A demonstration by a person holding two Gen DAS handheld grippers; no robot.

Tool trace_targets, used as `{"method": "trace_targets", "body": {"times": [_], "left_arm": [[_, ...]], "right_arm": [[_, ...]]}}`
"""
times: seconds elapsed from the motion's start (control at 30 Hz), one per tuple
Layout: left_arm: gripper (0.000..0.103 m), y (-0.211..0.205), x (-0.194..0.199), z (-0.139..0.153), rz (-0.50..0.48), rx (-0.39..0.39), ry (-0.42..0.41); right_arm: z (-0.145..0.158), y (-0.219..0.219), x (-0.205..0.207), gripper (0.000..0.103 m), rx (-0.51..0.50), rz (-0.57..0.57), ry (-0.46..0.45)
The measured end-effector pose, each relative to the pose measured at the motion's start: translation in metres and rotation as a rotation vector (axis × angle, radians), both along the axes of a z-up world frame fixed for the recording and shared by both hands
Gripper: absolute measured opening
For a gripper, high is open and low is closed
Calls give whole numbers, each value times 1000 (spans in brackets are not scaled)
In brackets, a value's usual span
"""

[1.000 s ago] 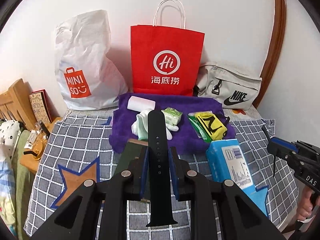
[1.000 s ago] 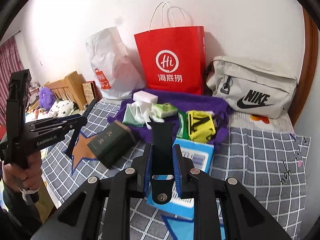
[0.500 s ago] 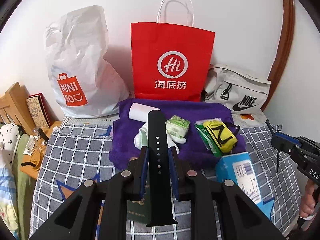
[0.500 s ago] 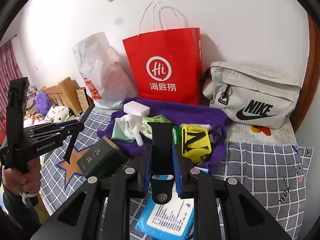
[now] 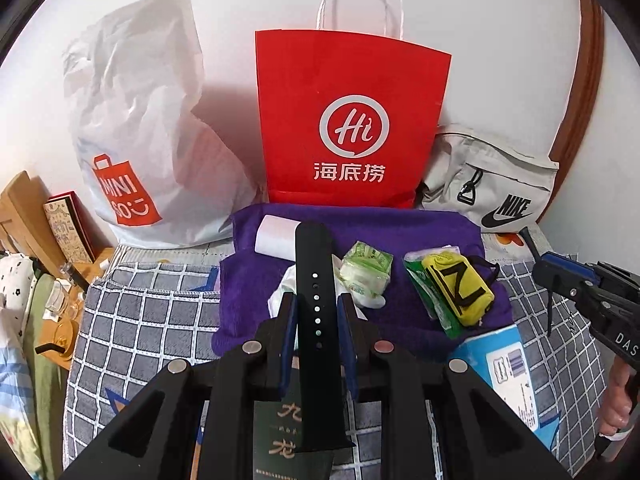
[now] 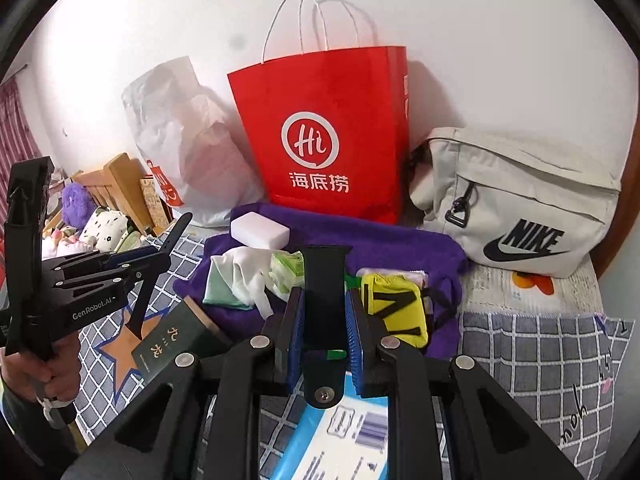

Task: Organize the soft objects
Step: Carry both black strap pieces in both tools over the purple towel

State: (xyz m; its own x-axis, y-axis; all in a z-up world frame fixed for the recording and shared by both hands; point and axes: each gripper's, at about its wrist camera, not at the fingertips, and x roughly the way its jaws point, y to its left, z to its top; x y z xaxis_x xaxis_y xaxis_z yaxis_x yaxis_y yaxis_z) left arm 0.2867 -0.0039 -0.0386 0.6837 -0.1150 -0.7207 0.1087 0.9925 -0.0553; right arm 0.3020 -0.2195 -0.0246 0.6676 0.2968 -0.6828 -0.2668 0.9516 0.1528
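Note:
My left gripper [image 5: 317, 304] is shut on a long black watch strap with holes [image 5: 318, 312], held above the bed. My right gripper [image 6: 324, 300] is shut on the short black watch strap piece [image 6: 324, 300]. Ahead lies a purple towel [image 5: 420, 236] [image 6: 400, 248] bearing a white sponge block [image 5: 276, 236] [image 6: 260, 232], a white and green cloth [image 6: 236, 280], a green tissue pack [image 5: 366, 270] [image 6: 288, 270] and a yellow pouch [image 5: 460, 286] [image 6: 396, 308]. The left gripper also shows at the left of the right wrist view [image 6: 176, 232].
A red paper bag [image 5: 352, 120] [image 6: 324, 132], a white Miniso bag [image 5: 136, 128] and a grey Nike bag [image 5: 488, 184] [image 6: 516, 204] stand against the wall. A dark green box [image 6: 180, 340] and a blue packet [image 5: 504, 372] lie on the checked bedcover [image 5: 152, 320].
Both grippers have moved forward toward the bags and the towel, each still holding its strap piece. The green box and blue packet now sit lower in view.

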Motion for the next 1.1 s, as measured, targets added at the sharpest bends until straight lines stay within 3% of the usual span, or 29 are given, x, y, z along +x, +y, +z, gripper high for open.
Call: {"method": "trace_targets", "body": {"times": [0.73, 1.1], "left_arm": [[20, 0, 64, -30, 8, -23, 53], [20, -6, 93, -52, -3, -38, 123]], "right_arm": [[-36, 18, 70, 20, 11, 57, 53], [-67, 11, 98, 20, 52, 68, 150]]}}
